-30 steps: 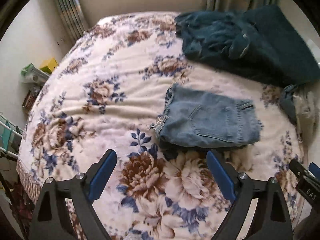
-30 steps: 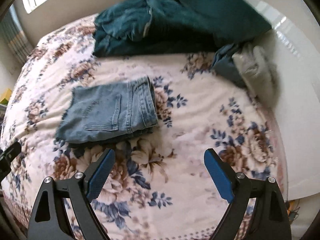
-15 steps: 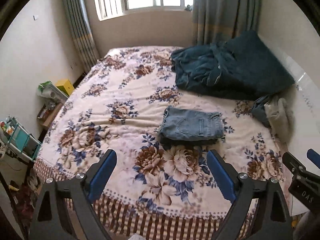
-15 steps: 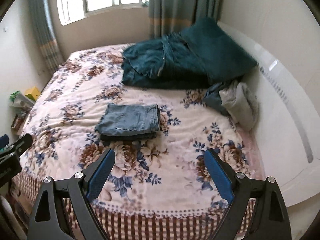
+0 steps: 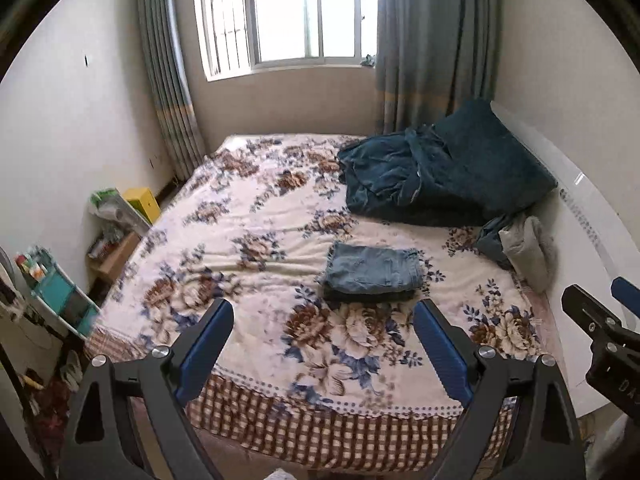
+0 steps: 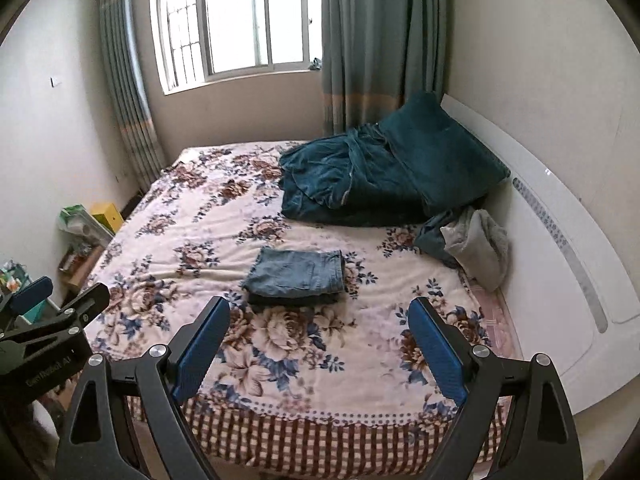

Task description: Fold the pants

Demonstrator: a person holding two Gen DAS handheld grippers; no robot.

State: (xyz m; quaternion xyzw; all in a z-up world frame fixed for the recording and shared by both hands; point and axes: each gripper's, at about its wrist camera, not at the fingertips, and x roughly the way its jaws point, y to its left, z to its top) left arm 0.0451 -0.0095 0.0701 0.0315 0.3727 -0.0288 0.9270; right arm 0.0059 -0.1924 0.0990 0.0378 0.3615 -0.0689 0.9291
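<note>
Blue jeans (image 5: 373, 271) lie folded in a compact rectangle on the floral bedspread (image 5: 256, 240), right of the bed's middle; they also show in the right wrist view (image 6: 296, 276). My left gripper (image 5: 323, 322) is open and empty, held high above the bed's near edge, well back from the jeans. My right gripper (image 6: 319, 320) is open and empty too, equally far back. Each gripper shows at the edge of the other's view.
A dark teal blanket and pillow (image 5: 440, 180) are heaped at the far right by the white headboard (image 6: 560, 264). Grey and blue clothes (image 5: 520, 244) lie beside it. Shelves and clutter (image 5: 56, 292) stand along the left wall. A window (image 5: 288, 12) is behind.
Both grippers have pulled up and back from the bed. The folded jeans now look small and far, and the whole room has come into view. The jeans have not moved.
</note>
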